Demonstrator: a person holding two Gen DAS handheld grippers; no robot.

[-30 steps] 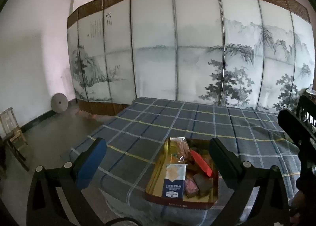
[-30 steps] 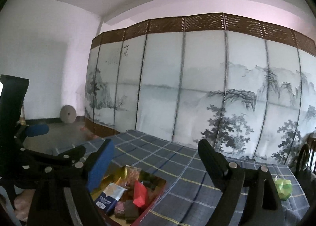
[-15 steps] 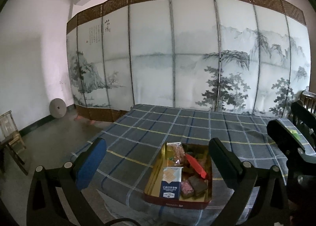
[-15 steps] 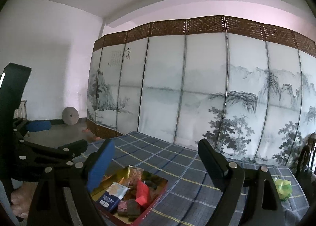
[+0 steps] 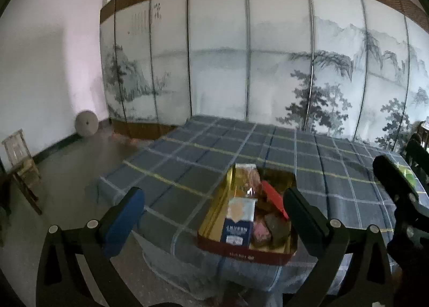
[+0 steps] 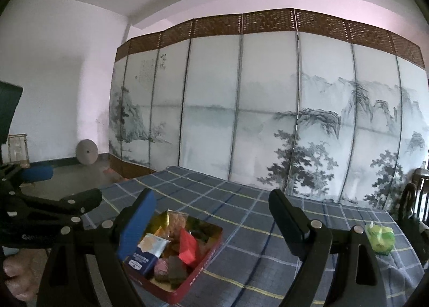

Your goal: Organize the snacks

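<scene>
Hovering wide open and empty, the left hand-held gripper (image 5: 213, 206) faces a red snack tin (image 5: 241, 252) at the desk's (image 5: 187, 162) near edge. Right view: right hand-held gripper (image 6: 211, 211), jaws spread, empty, above the tin (image 6: 199, 272); green bag (image 6: 380, 238) near the right edge.

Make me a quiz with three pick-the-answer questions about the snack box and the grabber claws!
1. Where is the snack tin?
A. on the floor
B. at the near edge of the checked tablecloth
C. on a chair

2. What colour is the folded packet standing in the tin?
A. red
B. white
C. purple

3. How is the left gripper?
A. shut on a packet
B. shut, holding nothing
C. open, holding nothing

Answers: 1 B, the tin rests on the cloth's front edge. 2 A, it is bright red. 3 C, its fingers are wide apart.
</scene>
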